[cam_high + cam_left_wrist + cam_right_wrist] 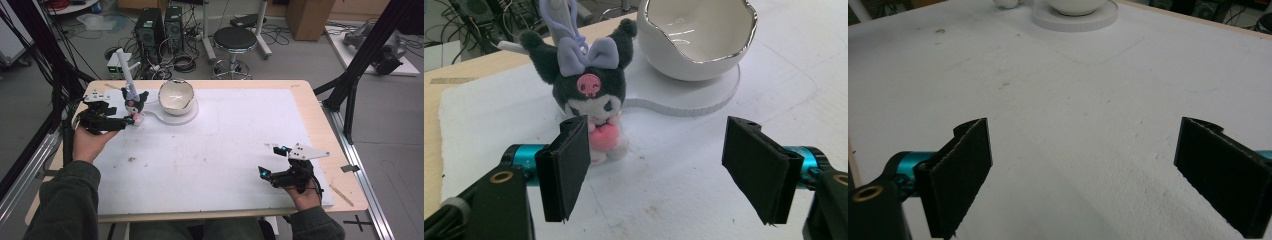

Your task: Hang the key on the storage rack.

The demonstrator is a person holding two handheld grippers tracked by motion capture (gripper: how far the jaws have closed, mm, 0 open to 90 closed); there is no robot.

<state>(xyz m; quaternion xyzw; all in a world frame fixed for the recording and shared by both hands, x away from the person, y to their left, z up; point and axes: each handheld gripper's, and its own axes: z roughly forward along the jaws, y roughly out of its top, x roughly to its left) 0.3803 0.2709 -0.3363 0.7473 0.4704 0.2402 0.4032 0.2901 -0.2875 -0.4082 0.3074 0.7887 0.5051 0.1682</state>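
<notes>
The left gripper (pixel 131 119) is held in the left hand (pixel 90 142) with its jaws spread wide, pointing forward and to the right. The right gripper (pixel 272 161), in the right hand (pixel 305 197), also gapes wide, jaws aimed forward and left.

We saw a black stool (pixel 235 40) on the floor beyond the table (pixel 320 130), two computer towers (pixel 159 27) left of that stool, and a cardboard box (pixel 309 17) to its right.

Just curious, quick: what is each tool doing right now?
Left tool: open, holding nothing, beside the plush toy.
Right tool: open, holding nothing.
</notes>
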